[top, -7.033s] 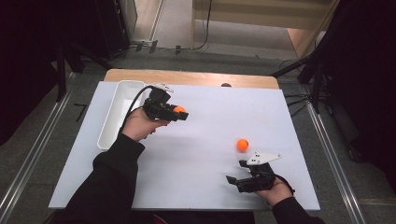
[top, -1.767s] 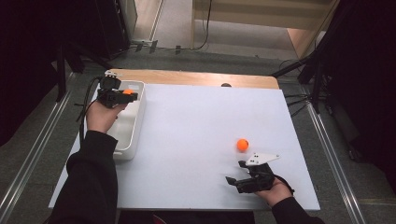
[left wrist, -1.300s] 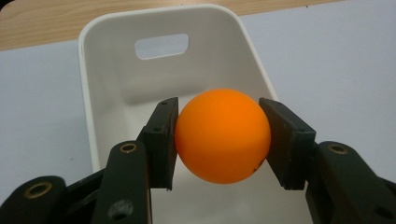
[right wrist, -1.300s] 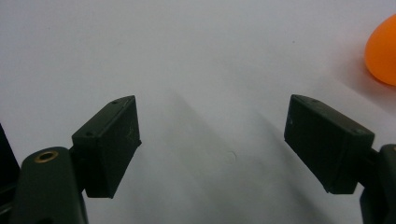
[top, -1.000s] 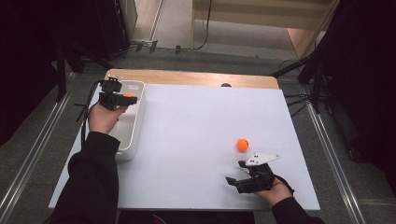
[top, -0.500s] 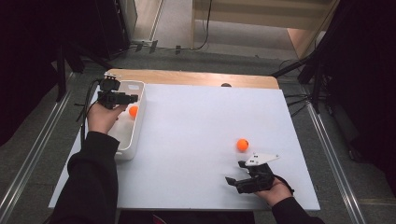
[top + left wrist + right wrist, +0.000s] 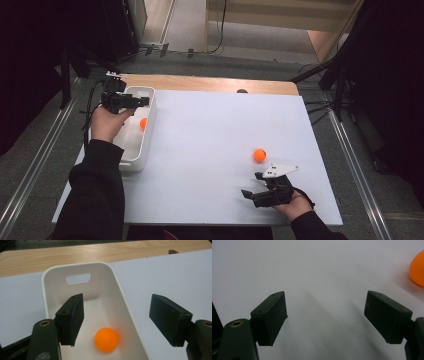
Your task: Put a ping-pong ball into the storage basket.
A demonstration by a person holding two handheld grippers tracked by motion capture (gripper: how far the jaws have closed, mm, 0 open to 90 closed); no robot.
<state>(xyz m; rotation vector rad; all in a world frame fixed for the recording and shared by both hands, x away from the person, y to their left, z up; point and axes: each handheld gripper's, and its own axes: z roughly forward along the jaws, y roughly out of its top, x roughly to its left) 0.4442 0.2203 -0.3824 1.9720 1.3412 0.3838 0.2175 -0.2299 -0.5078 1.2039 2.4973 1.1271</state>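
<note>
An orange ball [image 7: 143, 122] [image 7: 106, 339] lies loose on the floor of the white bin [image 7: 134, 157] [image 7: 105, 270] at the table's left edge. My left gripper [image 7: 137, 101] [image 7: 122, 320] hovers above the bin; its jaws have just been opening, and they stand apart with the ball below them, untouched. A second orange ball [image 7: 259, 155] [image 7: 417, 268] rests on the white table at the right. My right gripper [image 7: 252, 194] [image 7: 325, 317] sits near the front edge, short of that ball, open with bare table between its jaws.
The white tabletop [image 7: 210, 150] spreads between the bin and the right ball. A strip of wood [image 7: 210, 84] [image 7: 75, 255] runs along the far edge. Dark stands and cables crowd the floor beyond the table [image 7: 340, 75].
The left gripper let go of the orange ball, which dropped into the bin. Its jaws spread wider and the hand rose slightly. The right gripper kept still.
</note>
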